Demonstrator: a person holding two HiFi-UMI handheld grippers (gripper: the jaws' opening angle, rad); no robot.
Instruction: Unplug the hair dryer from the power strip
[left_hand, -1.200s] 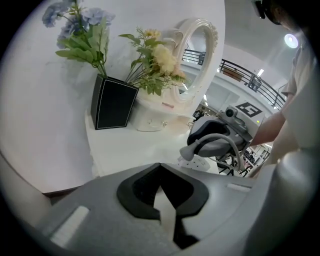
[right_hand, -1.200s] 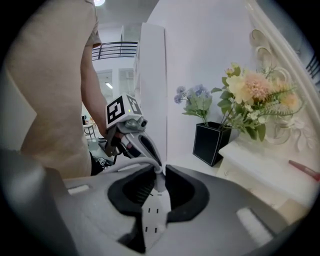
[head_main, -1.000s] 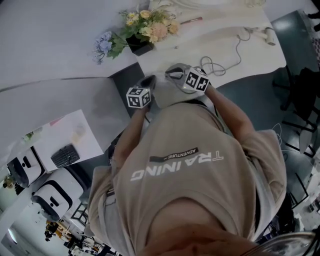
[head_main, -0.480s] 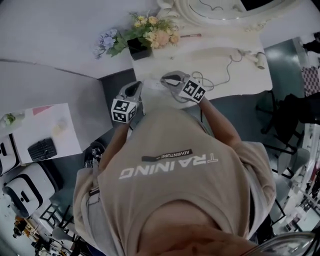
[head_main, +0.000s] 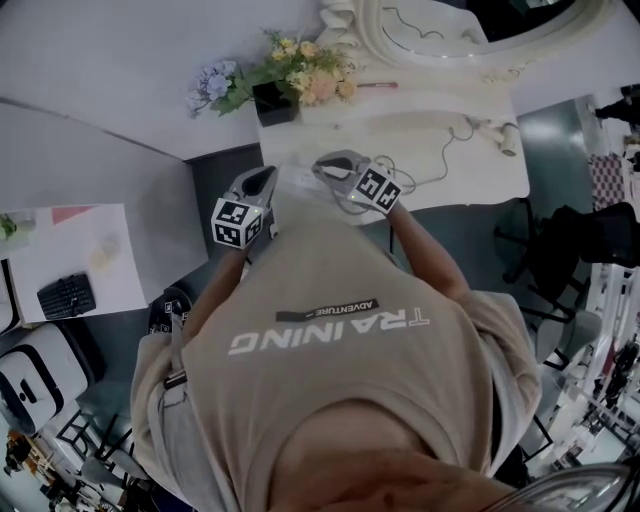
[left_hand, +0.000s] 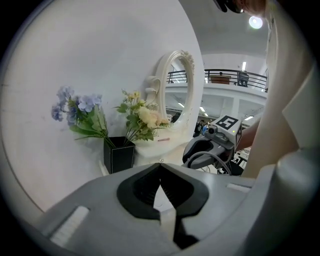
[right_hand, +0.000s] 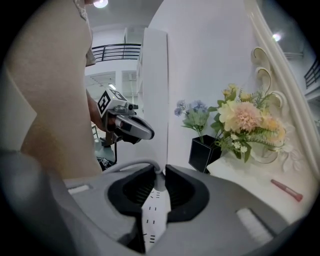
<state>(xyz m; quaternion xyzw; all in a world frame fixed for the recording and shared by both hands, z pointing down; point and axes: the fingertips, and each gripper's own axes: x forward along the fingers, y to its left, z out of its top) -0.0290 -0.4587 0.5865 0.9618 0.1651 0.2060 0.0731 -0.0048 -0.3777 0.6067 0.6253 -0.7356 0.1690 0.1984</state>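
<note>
A white hair dryer (head_main: 508, 137) lies at the right end of the white dressing table (head_main: 470, 175). Its cord (head_main: 450, 146) runs left to loops near my right gripper (head_main: 332, 166). In the right gripper view a white power strip (right_hand: 152, 210) with slotted sockets shows between the jaws. Its grey cable (right_hand: 131, 165) leaves at the tips, and the right gripper (right_hand: 159, 175) sits shut on that end of the strip. My left gripper (left_hand: 160, 164) is shut and holds nothing. It hovers over the table's front left corner, left of the right one (head_main: 262, 180). No plug shows.
A black vase (head_main: 272, 100) with yellow and blue flowers stands at the table's back left against the wall. An ornate white mirror (head_main: 450, 25) stands behind. A pink pen (head_main: 378, 85) lies near it. Left of the table is a dark gap, then another desk (head_main: 90, 250).
The head view has swung, bringing the mirror and the whole table into sight. Both grippers stay near the table's front left corner, the left one a little lower and further left.
</note>
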